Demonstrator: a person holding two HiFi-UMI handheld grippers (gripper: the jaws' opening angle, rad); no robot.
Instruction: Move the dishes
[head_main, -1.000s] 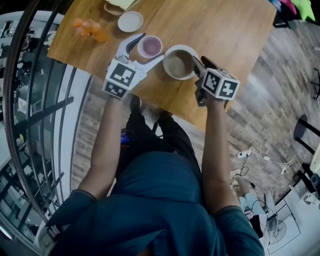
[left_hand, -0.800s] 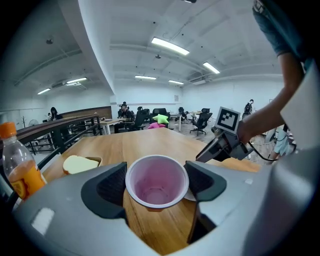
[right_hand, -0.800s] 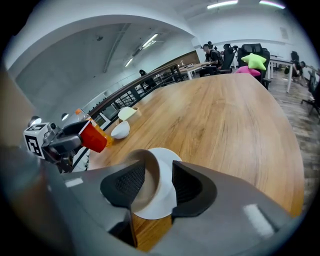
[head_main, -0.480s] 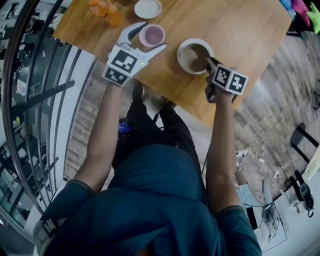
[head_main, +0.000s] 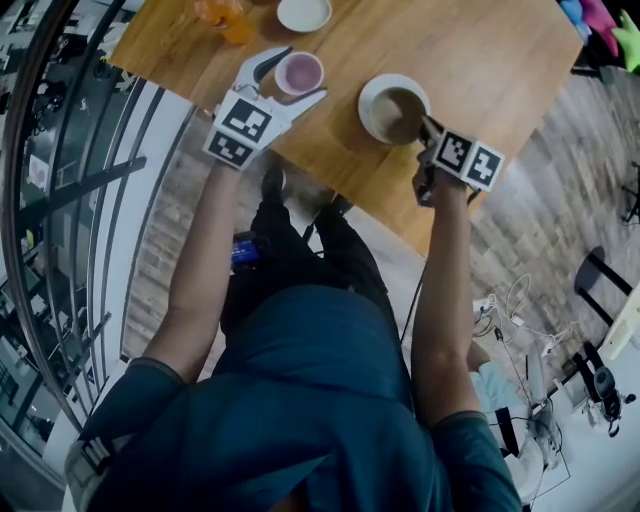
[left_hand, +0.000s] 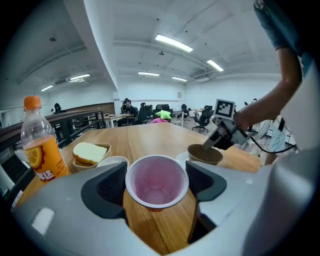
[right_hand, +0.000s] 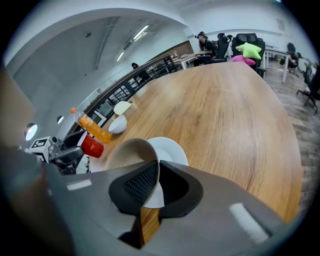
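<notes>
1. While the right gripper (right_hand: 159, 182) is clenched on the wall of the brown cup (head_main: 395, 108), one jaw inside the rim and one outside, the cup rests on its saucer (right_hand: 170, 147) close to the near edge of the table (head_main: 480, 60). The cup looks tipped toward the gripper.
2. The left gripper (head_main: 298, 80) has its jaws spread on either side of the pink cup (left_hand: 156, 180), not squeezing it. That cup stands by the near edge, toward the left corner.
3. A pinch on one wall probably lets a cup swing. Raise the brown cup slowly and straight up, and level its rim before carrying it off.
4. Centre the pink cup between the pads and close gently, as its thin wall may buckle.
5. Steer clear of the orange bottle (left_hand: 41, 145) and the small white bowl (head_main: 303, 13) further in from the left corner.
</notes>
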